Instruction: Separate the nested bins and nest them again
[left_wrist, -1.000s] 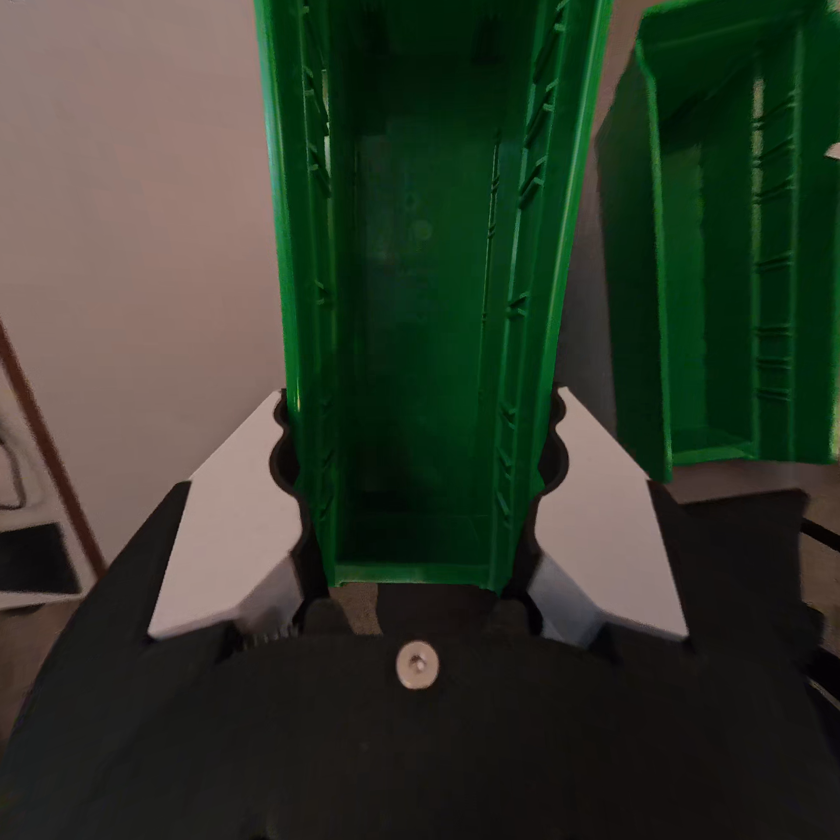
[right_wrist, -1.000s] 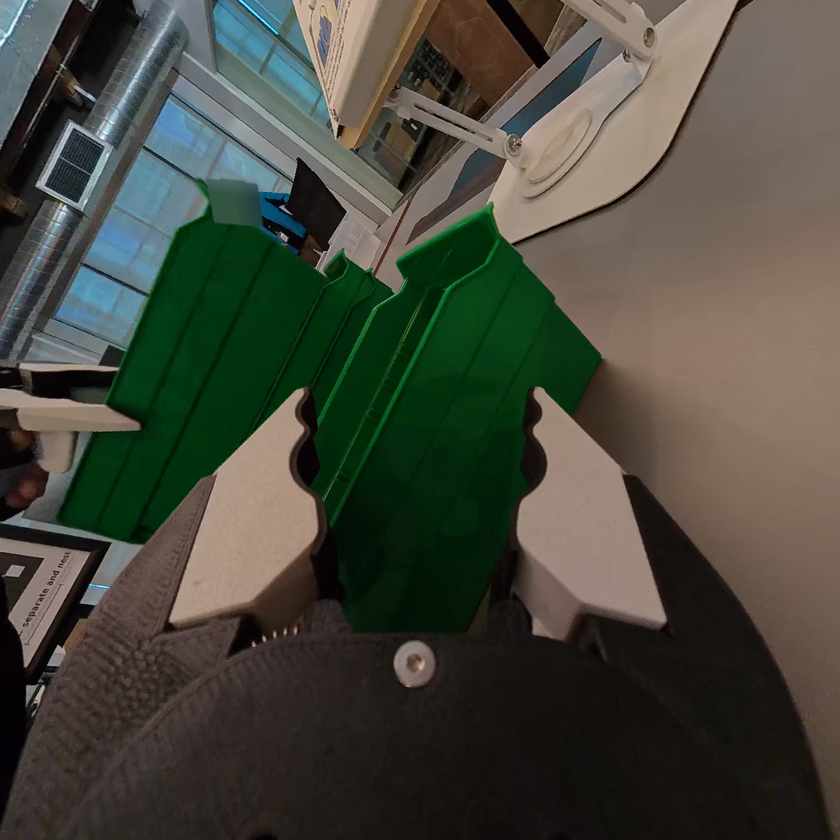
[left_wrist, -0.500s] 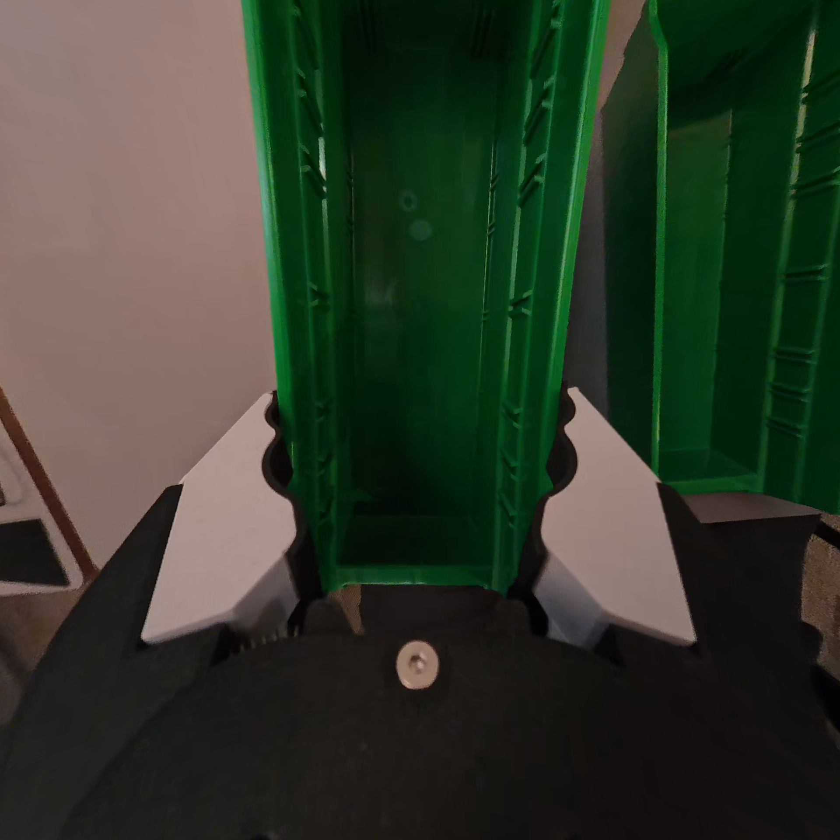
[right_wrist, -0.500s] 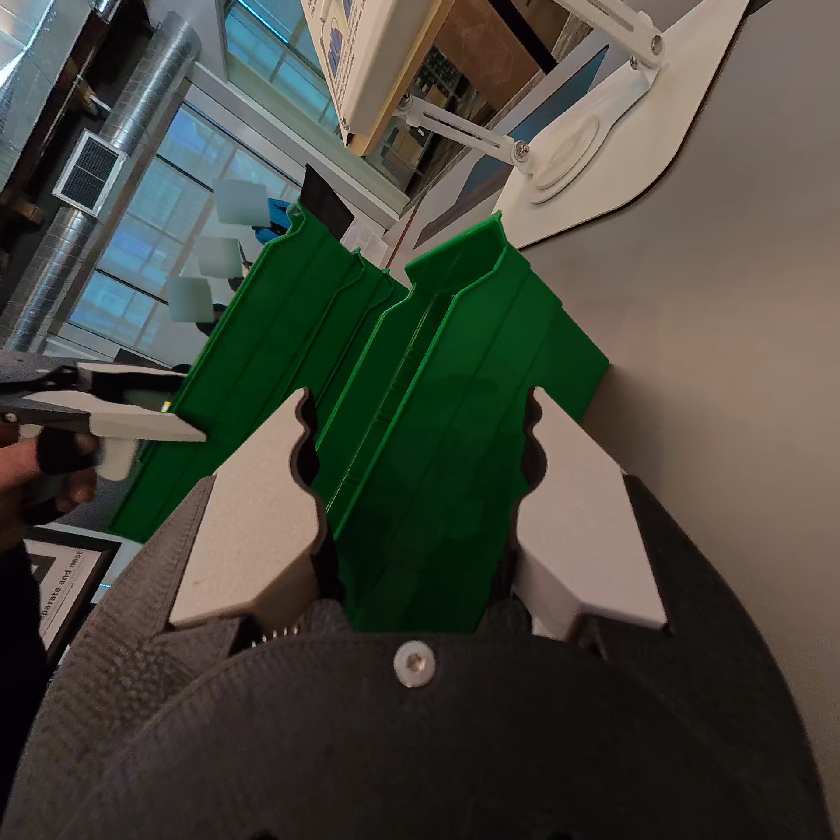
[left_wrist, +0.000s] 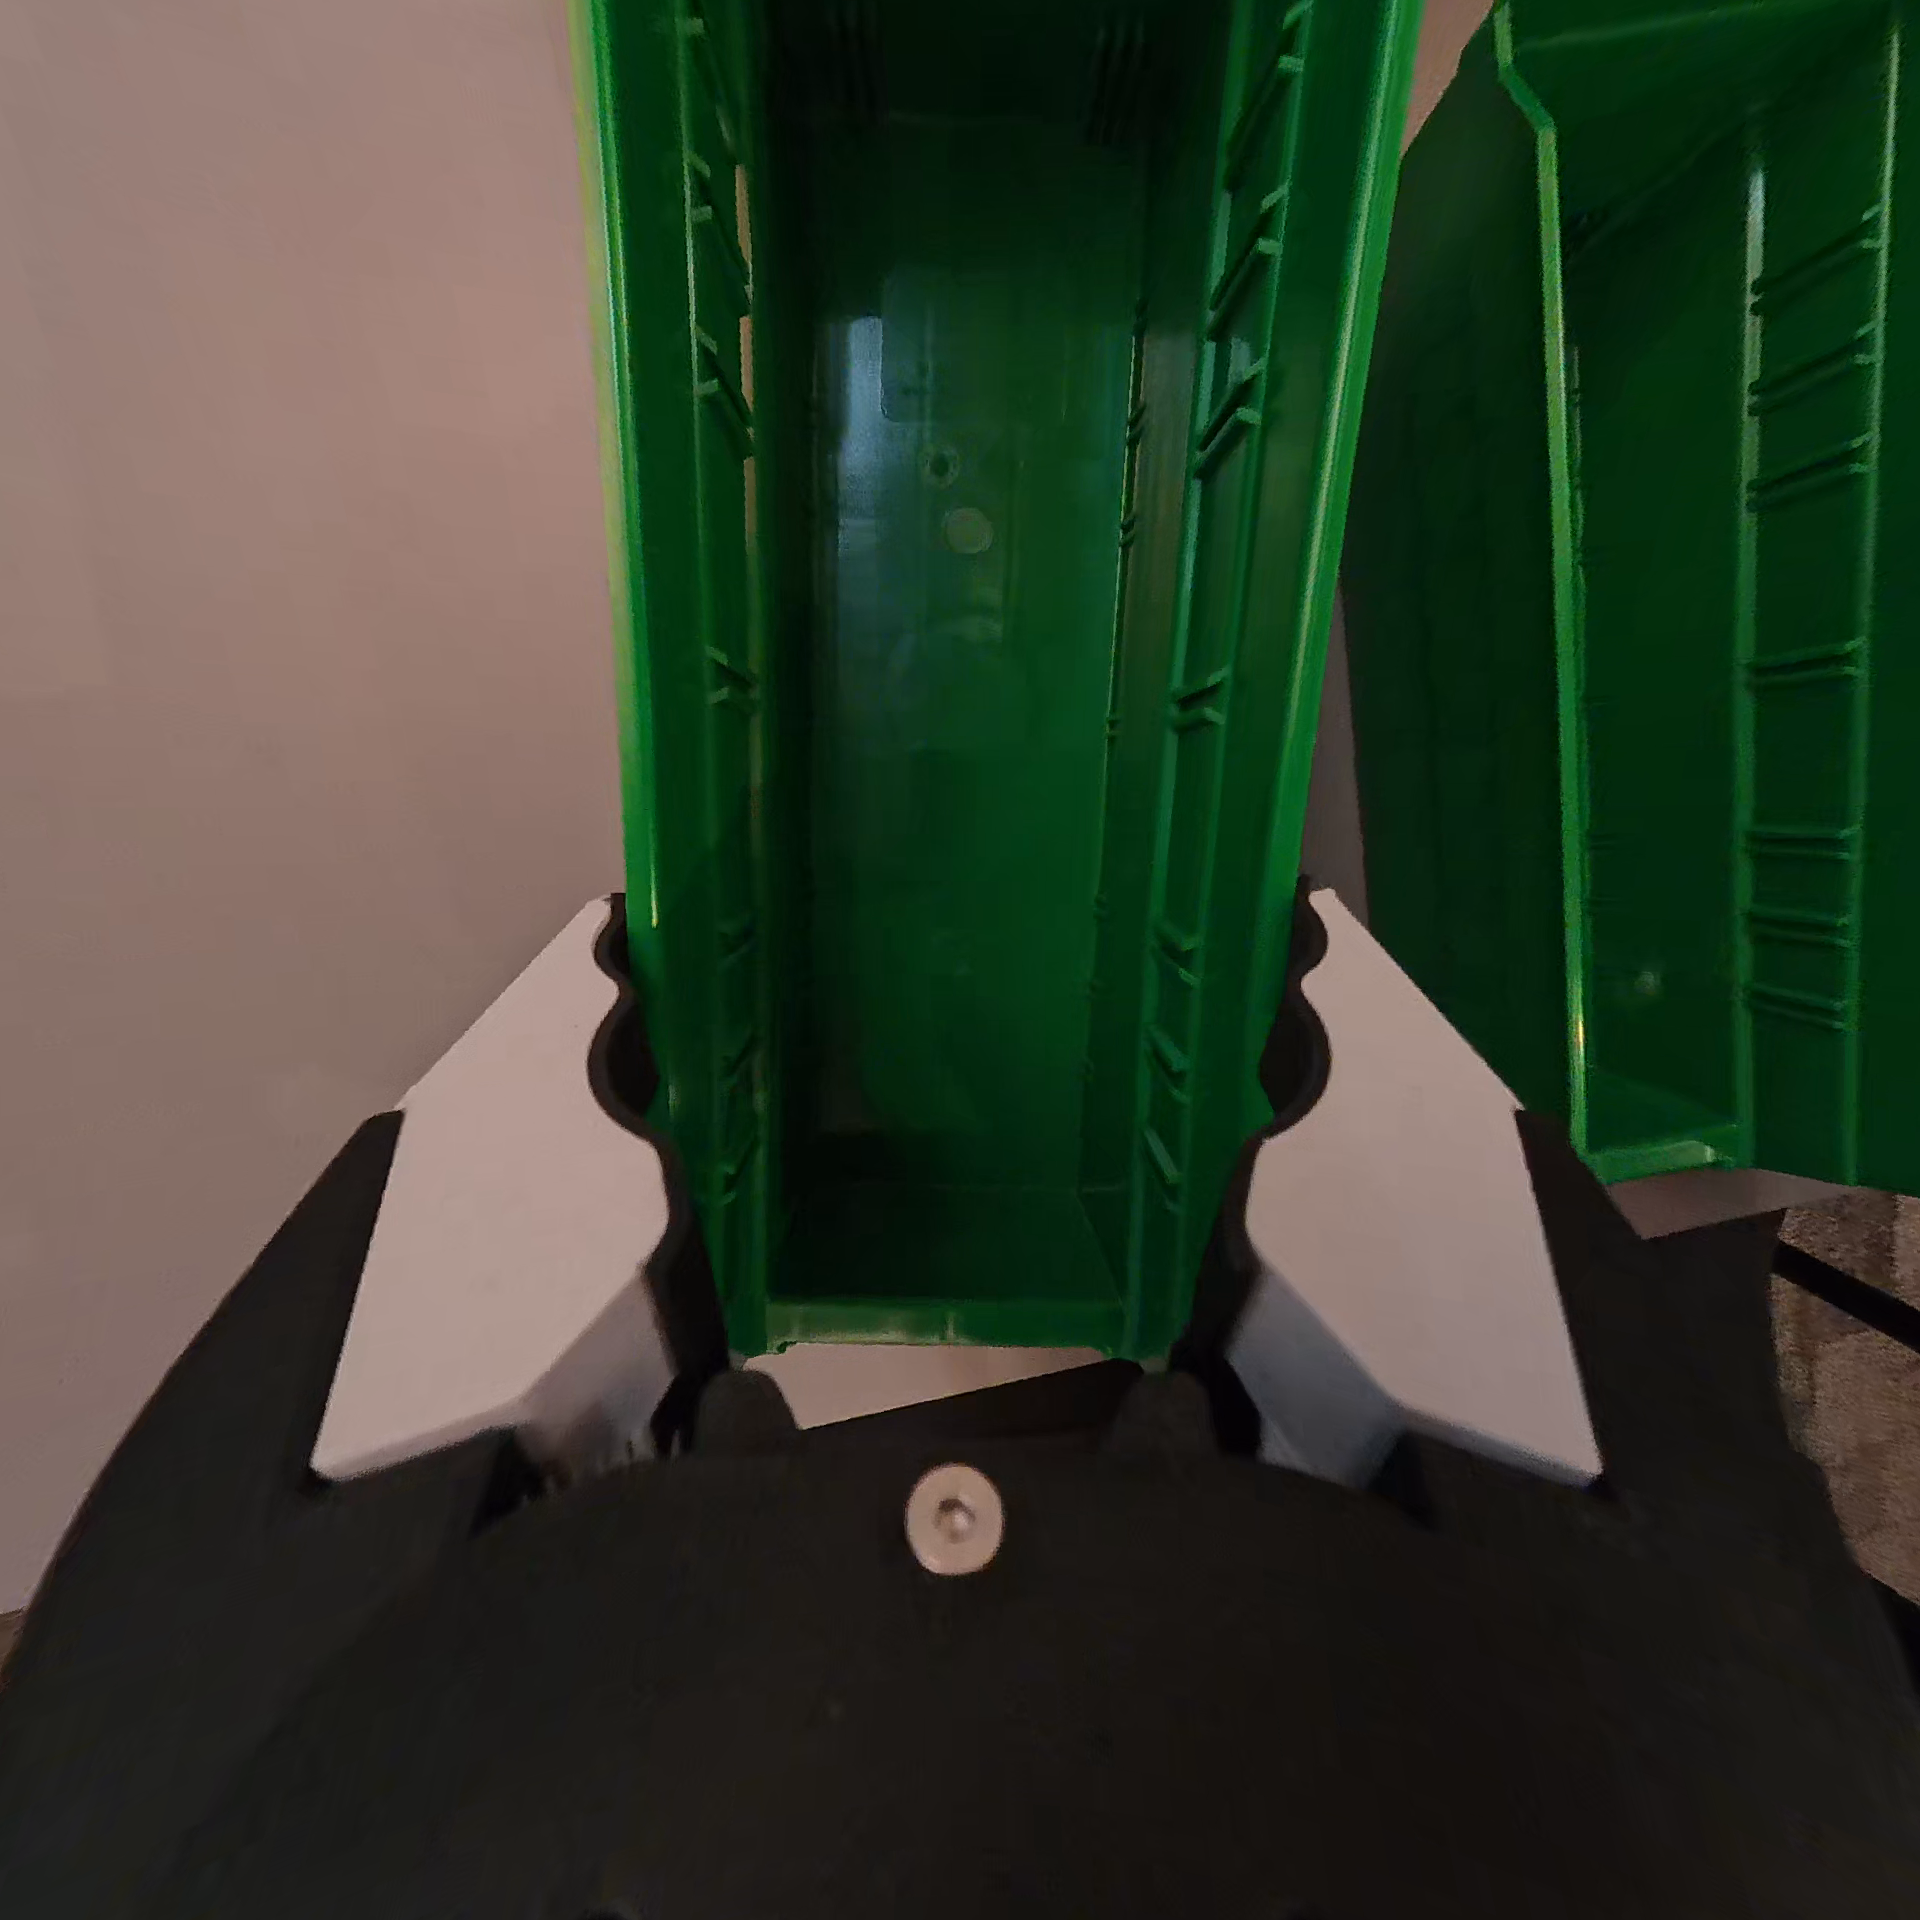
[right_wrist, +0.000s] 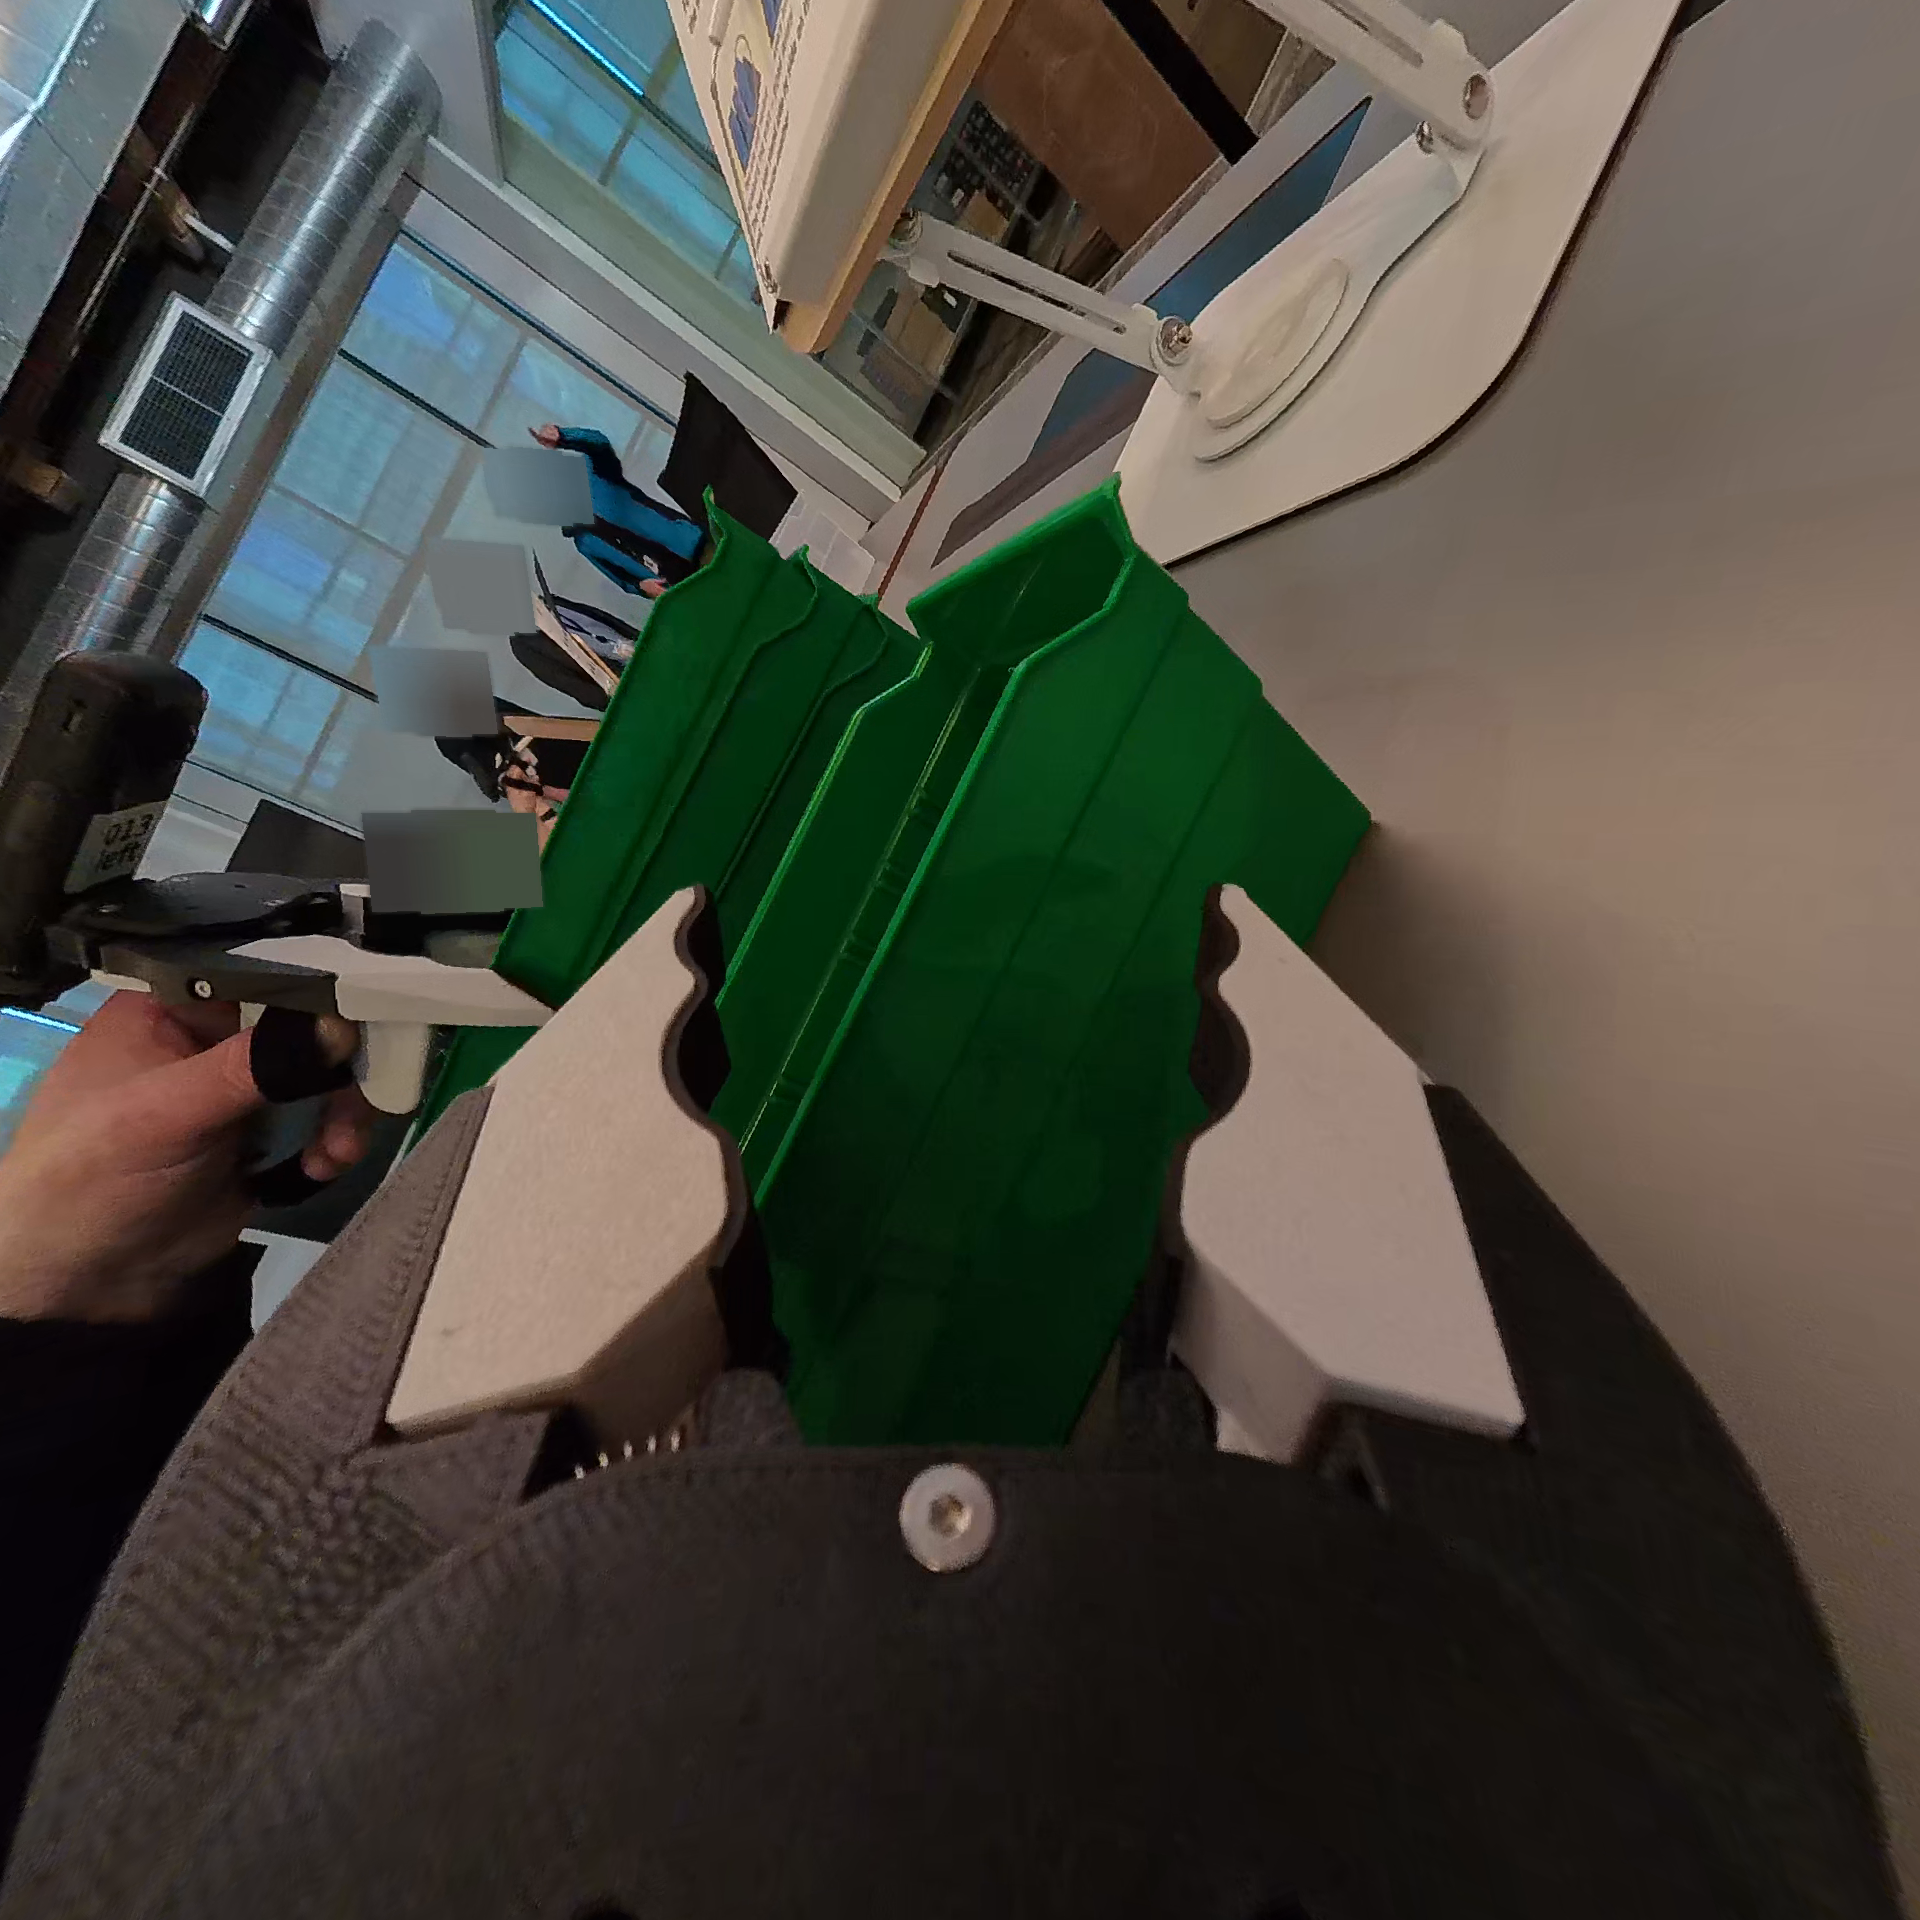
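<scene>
Left wrist view: two separate green bins (left_wrist: 966, 727) (left_wrist: 1704, 644), each jaw-clamped.

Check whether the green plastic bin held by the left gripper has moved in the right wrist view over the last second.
Yes. That green plastic bin has closed in toward the green bin in the right gripper, which stays against the grey tabletop; a narrow gap remains.

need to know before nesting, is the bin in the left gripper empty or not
Empty. The left wrist view looks straight into the bin held in the left gripper: only bare green walls and floor show.
</scene>
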